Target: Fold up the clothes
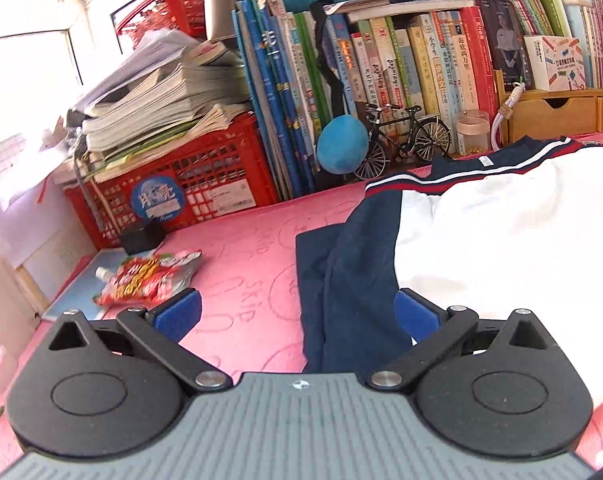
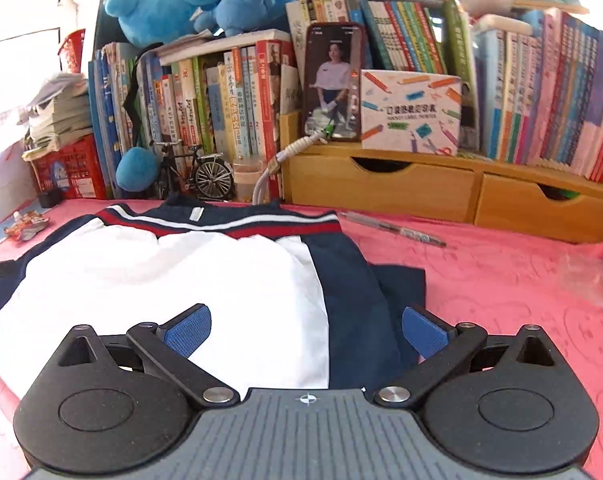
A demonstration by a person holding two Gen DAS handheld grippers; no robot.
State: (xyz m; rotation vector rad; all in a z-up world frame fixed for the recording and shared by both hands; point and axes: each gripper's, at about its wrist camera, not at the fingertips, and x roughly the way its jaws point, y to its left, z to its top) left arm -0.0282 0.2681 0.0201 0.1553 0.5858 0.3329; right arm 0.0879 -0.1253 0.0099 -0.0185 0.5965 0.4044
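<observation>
Two handheld grippers, left (image 1: 297, 316) and right (image 2: 307, 330), both spread wide, holding nothing | white-and-navy striped-collar shirt (image 2: 181, 276) lies flat on pink patterned tablecloth (image 2: 501, 280), sleeves (image 1: 341, 272) tucked | fold stage unclear; each gripper hovers at a hem corner.

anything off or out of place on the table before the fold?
A crumpled snack pouch lies on the pink cover left of the shirt, and a pen lies loose to its right. The shirt's navy sleeves are bunched. Both tongs, left and right, are open.
</observation>
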